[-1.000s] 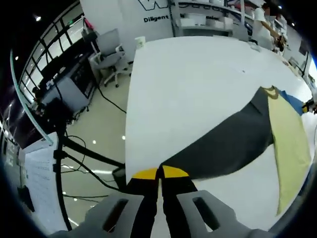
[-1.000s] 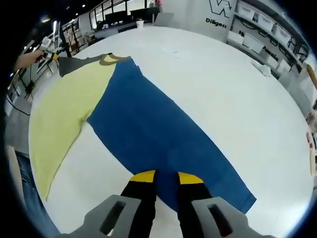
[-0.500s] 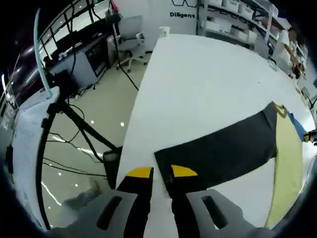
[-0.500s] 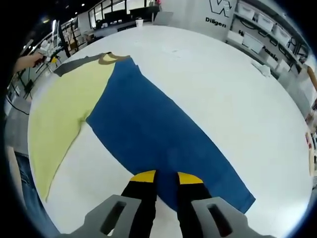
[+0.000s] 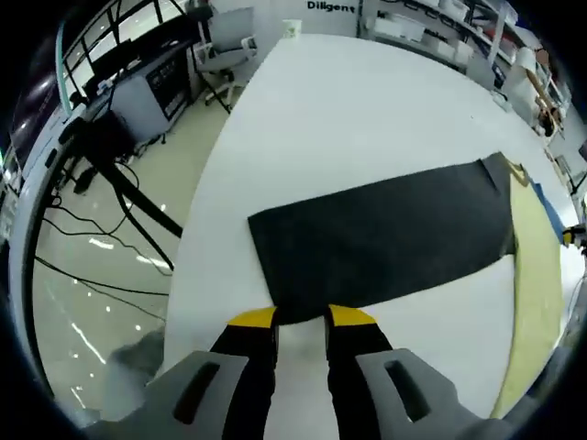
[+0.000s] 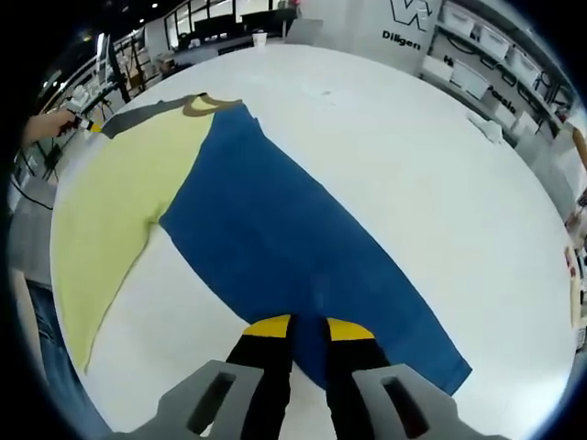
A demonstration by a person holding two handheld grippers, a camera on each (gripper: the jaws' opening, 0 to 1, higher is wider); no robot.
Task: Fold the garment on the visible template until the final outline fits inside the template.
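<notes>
White and broad, the desk point(image 6: 431, 156) carries the garment point(image 6: 266, 238) spread flat, its dark sleeve point(image 5: 385, 238) before the released left tool point(image 5: 301, 317), while the right tool point(image 6: 306, 324) pinches the blue sleeve point(image 6: 312, 266), likely for folding.

Both grippers look alike. The left gripper point(image 5: 302, 318) has black jaws with yellow tips on grey moulded mounts with slots. The right gripper point(image 6: 307, 326) is the same.

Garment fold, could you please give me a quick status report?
Left gripper open at the dark sleeve end. Right gripper shut on the blue sleeve. Garment flat, unfolded, on white table.
</notes>
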